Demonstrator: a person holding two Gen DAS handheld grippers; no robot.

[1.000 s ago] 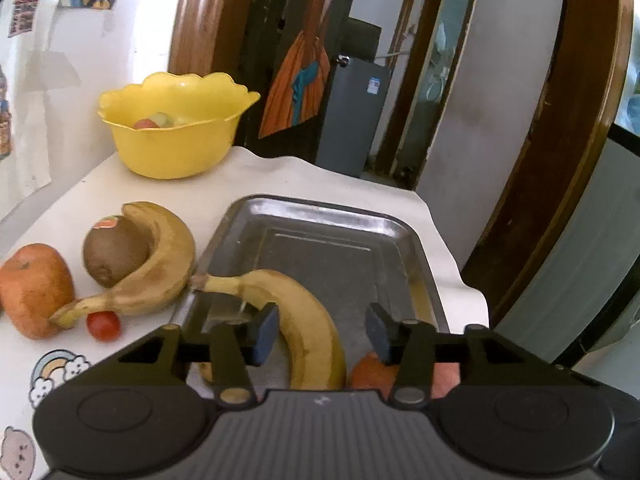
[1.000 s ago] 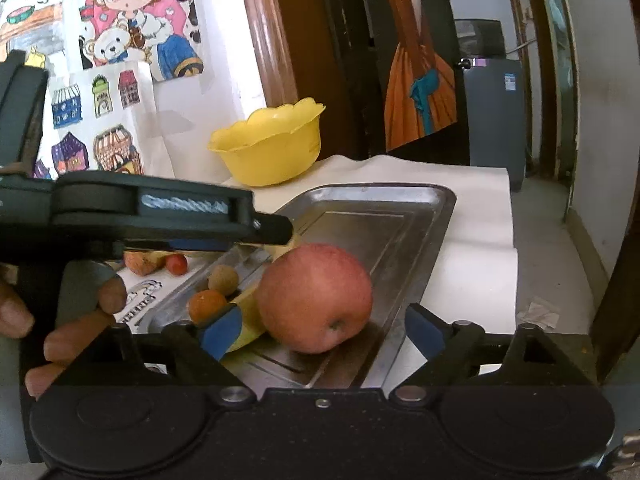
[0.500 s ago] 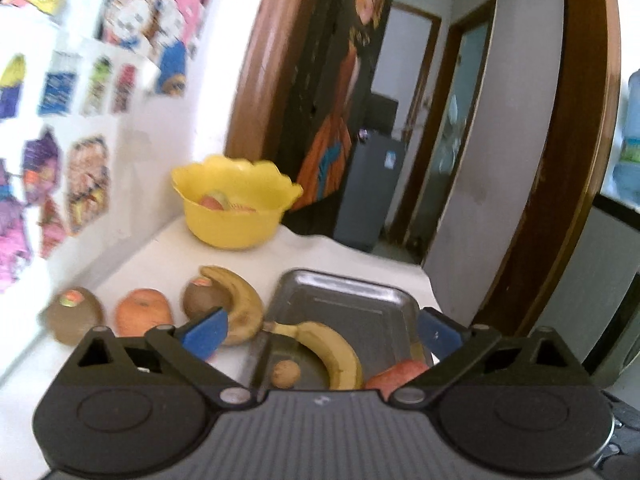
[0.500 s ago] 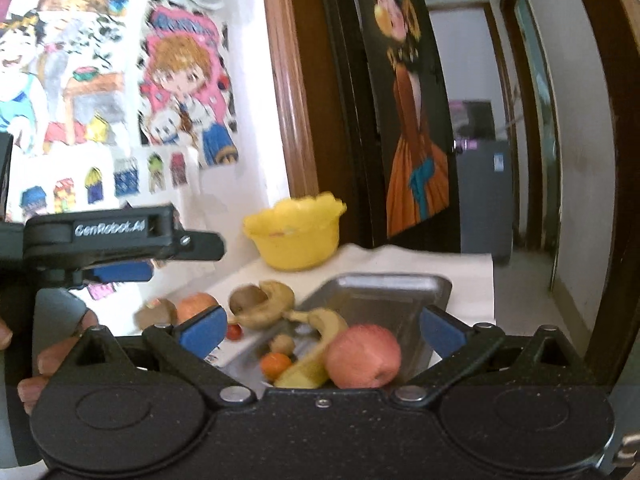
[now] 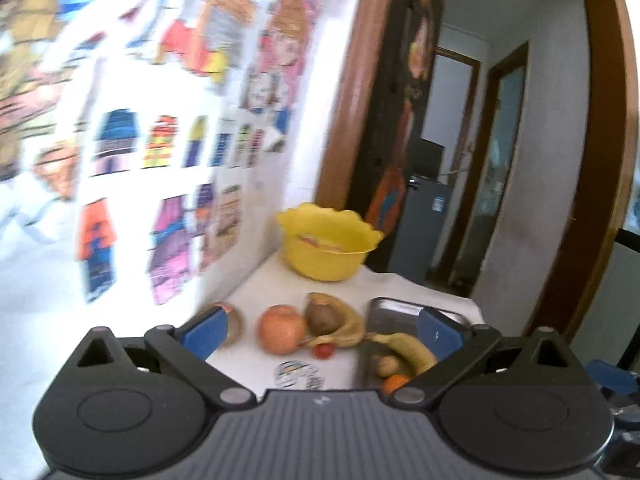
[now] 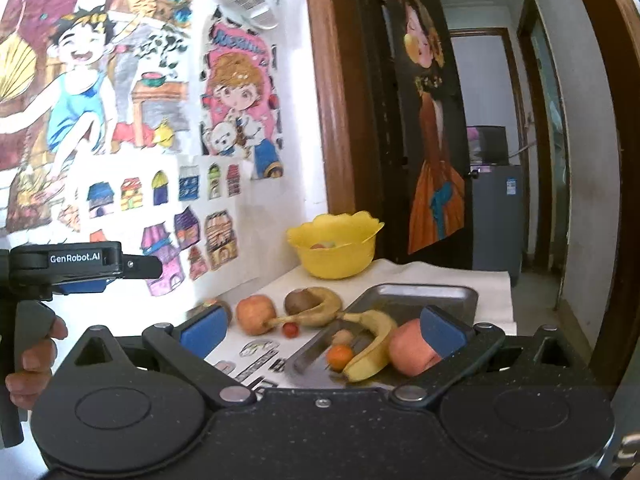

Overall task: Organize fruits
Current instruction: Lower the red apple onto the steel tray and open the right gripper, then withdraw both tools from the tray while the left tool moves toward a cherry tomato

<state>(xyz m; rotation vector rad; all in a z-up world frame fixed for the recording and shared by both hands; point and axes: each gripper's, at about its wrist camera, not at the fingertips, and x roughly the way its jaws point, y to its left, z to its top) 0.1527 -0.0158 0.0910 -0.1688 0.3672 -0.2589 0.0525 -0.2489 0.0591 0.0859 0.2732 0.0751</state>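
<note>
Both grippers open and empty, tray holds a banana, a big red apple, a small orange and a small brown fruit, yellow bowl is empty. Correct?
Not quite: the yellow bowl is not empty; the right wrist view shows fruit inside. The rest holds: left gripper and right gripper open, tray holding banana, apple, orange, brown fruit.

The bowl (image 6: 335,249) is yellow with a wavy rim, and the tray (image 6: 430,293) is grey metal. Both bananas (image 6: 370,342) are yellow with brown spots; the apple (image 6: 410,348) is red, and the gripper pads (image 6: 203,327) are blue.
</note>
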